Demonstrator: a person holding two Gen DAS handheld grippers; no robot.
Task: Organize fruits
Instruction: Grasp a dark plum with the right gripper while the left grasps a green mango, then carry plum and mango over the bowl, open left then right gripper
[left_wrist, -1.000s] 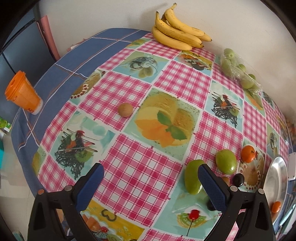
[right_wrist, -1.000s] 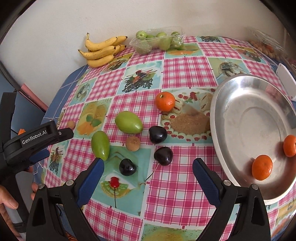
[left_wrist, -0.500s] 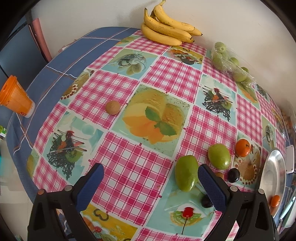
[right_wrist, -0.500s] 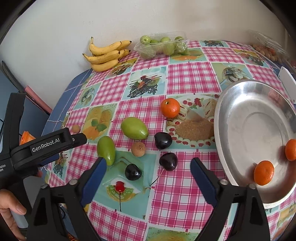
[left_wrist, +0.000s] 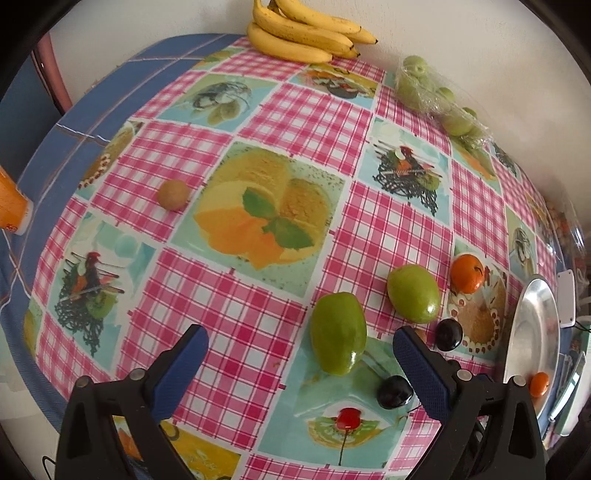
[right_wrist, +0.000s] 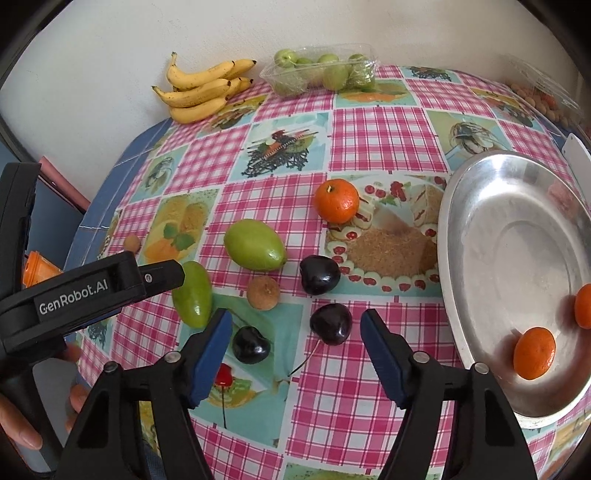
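I see a round steel plate (right_wrist: 476, 206) holding two small oranges (right_wrist: 534, 353); left of it lie a third orange (right_wrist: 336, 200), two green mangoes (right_wrist: 255, 244) and three dark plums (right_wrist: 319, 274).

The only legible text is showing in the right wrist view: the brand "GenRobot.AI", in pale letters, is running along the black body of the left gripper (right_wrist: 92, 291) (the tool entering from the left edge of that view). The lettering is sitting on the flat side face of the tool and is slanting upward to the right. The orange cup (left_wrist: 9, 206) at the left edge of the left wrist view is carrying a small dark printed mark near its base, too small and blurred to be read.
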